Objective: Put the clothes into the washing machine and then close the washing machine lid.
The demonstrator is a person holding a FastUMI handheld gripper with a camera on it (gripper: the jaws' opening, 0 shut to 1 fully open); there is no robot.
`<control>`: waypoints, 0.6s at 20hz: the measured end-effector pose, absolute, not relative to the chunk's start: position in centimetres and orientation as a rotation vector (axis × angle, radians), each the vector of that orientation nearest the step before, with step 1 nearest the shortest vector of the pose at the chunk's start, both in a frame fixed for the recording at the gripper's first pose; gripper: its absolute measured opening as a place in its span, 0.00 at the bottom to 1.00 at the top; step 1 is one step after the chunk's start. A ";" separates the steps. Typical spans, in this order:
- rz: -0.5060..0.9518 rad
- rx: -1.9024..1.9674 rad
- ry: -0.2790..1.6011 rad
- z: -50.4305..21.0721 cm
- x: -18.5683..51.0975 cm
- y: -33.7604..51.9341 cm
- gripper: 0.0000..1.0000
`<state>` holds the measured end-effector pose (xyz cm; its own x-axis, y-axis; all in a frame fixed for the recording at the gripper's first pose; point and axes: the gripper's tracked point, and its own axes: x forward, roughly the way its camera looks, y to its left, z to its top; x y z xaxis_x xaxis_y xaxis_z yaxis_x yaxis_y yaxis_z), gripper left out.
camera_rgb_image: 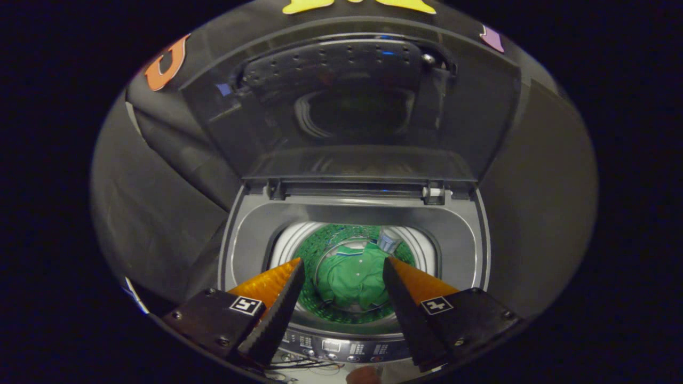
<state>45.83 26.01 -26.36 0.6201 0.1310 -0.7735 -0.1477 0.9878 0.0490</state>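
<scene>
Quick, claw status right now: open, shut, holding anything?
Claw: open, holding nothing, fingers spread above the washer's drum; the green shirt lies inside, below them. Lid up.

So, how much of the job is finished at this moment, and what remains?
Done: the green garment lies at the bottom of the washing machine drum. In hand: nothing; the gripper is open and empty, its fingers spread above the drum opening. Left: the lid stands raised upright at the back on its hinges, so it has yet to be closed.
</scene>
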 end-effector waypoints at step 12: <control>0.411 0.107 0.431 -3.0 49.4 29.6 0.92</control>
<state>49.42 29.57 -2.95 0.8282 0.4087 -0.3835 -0.3641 0.9126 0.1862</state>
